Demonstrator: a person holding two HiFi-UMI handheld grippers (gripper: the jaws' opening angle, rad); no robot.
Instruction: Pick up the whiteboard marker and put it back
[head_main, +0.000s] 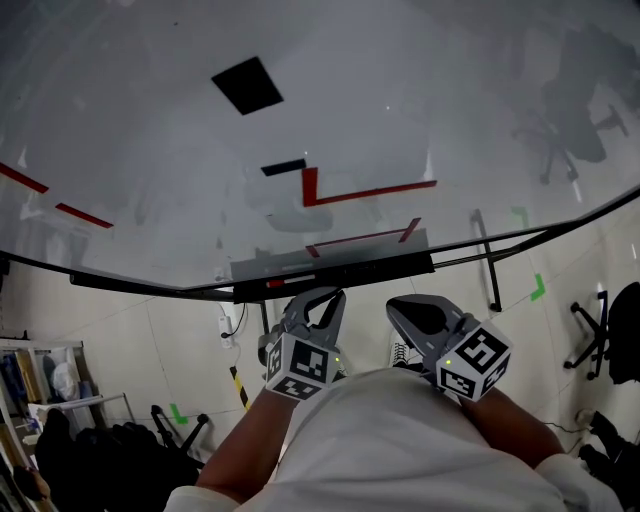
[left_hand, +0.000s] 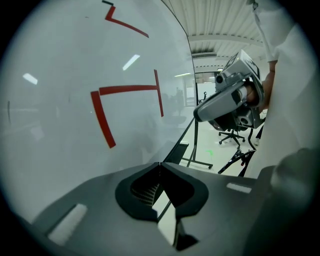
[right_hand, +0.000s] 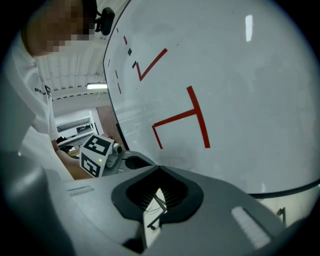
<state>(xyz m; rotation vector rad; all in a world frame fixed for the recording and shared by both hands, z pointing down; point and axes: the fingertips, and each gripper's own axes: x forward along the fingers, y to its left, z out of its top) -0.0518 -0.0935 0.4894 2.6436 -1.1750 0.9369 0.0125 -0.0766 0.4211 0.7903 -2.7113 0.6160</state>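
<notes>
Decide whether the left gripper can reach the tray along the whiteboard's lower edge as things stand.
Probably yes. The left gripper sits close to the tray with nothing between them, and the right gripper is off to one side. The left jaws are shut, so must open to grasp.

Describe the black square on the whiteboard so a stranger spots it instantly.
Start with the big white whiteboard filling the head view. Near its middle is a red L-shaped tape mark with a small black bar beside it; higher up sits the black square. Nothing else there is square and solid black.
</notes>
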